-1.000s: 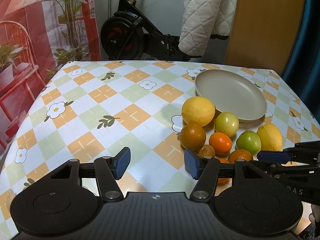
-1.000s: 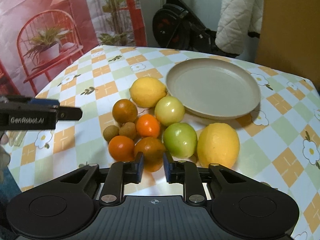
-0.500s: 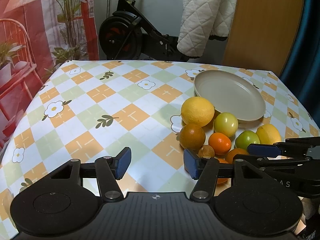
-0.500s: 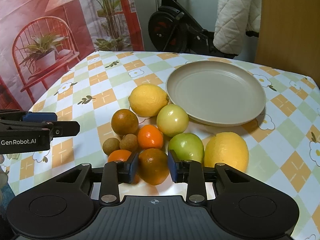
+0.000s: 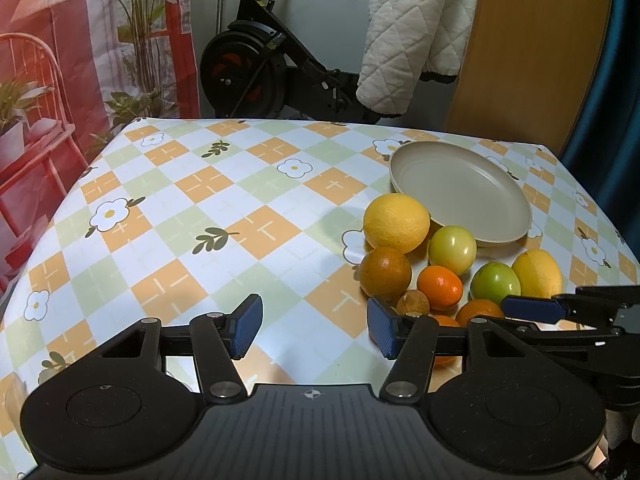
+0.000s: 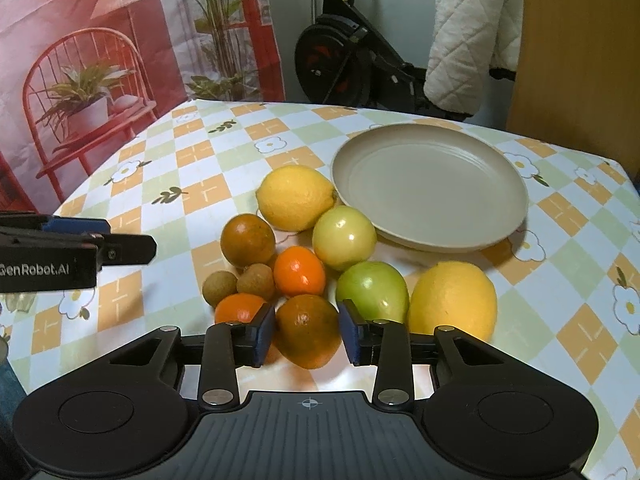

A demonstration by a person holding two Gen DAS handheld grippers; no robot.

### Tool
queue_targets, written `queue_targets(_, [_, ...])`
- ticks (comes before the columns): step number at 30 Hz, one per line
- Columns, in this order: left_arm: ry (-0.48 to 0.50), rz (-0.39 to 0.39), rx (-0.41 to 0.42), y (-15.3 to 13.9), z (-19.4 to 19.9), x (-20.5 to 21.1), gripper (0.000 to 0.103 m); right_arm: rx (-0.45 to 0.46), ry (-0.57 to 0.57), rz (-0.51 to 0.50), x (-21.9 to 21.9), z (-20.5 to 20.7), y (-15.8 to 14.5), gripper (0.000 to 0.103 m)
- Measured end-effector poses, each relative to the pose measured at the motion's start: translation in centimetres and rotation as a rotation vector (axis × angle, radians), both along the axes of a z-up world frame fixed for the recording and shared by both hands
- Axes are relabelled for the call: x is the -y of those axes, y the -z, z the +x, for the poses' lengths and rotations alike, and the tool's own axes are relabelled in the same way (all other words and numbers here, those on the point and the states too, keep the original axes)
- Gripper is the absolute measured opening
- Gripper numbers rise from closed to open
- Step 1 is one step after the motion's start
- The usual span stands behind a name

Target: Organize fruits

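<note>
A: Item one, the plate (image 6: 430,184). Where did it sit?

B: Beige, nothing on it, on the worktop (image 5: 224,216) with the checked flower cloth. I logged everything else against the plate.

A: The fruit?

B: All off the plate, clustered on its near side. A large lemon (image 6: 295,197) touched the plate's near-left rim; a pale yellow-green fruit (image 6: 344,237) sat just beside the rim, next to that lemon. Nearer the camera than those lay a brown-orange fruit (image 6: 248,240), a small bright mandarin (image 6: 299,272), a green apple (image 6: 372,292) and a second lemon (image 6: 452,300), the last near the plate's front edge. Two small brown round fruits (image 6: 240,285) lay left of the mandarin, and a partly hidden orange (image 6: 239,307) nearest on that side.

A: Right hand-held gripper (image 6: 307,330)?

B: On the near side of the cluster from the plate. Its jaws had just been opening, and a dark orange (image 6: 308,330) stood between the blue pads (image 6: 264,330). The gap was narrow. I could not tell whether the pads pressed the skin.

A: Left hand-held gripper (image 5: 314,328)?

B: Well left of the plate, over bare cloth, jaws moderately apart and holding nothing.
</note>
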State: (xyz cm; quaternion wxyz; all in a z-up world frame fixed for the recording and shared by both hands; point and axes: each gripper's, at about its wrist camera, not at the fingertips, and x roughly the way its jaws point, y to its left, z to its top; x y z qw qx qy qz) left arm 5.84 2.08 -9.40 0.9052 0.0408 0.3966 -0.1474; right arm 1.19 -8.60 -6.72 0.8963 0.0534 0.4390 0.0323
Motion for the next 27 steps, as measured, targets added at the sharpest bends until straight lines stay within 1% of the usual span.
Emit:
queue_targets(7, [0.000, -0.004, -0.001, 0.1, 0.0, 0.0, 0.061, -0.016, 0.032, 0.040, 0.7, -0.8, 0.2, 0.034])
queue_targets(13, [0.001, -0.008, -0.002, 0.1, 0.0, 0.0, 0.061, -0.014, 0.056, 0.087, 1.0, 0.0, 0.4, 0.036])
queue_targets(15, [-0.001, -0.010, -0.003, 0.2, 0.0, 0.0, 0.061, -0.013, 0.062, 0.100, 1.0, 0.3, 0.5, 0.038])
queue_targets(18, [-0.001, -0.010, -0.005, 0.2, 0.0, 0.0, 0.061, -0.022, 0.074, 0.099, 0.9, 0.7, 0.8, 0.041])
queue_targets(22, [0.000, -0.009, -0.007, 0.3, 0.1, 0.0, 0.061, -0.033, 0.102, 0.118, 1.2, 1.1, 1.4, 0.041])
queue_targets(27, [-0.001, -0.018, -0.009, 0.4, 0.4, 0.0, 0.061, -0.042, 0.092, 0.115, 1.3, 0.8, 1.7, 0.040])
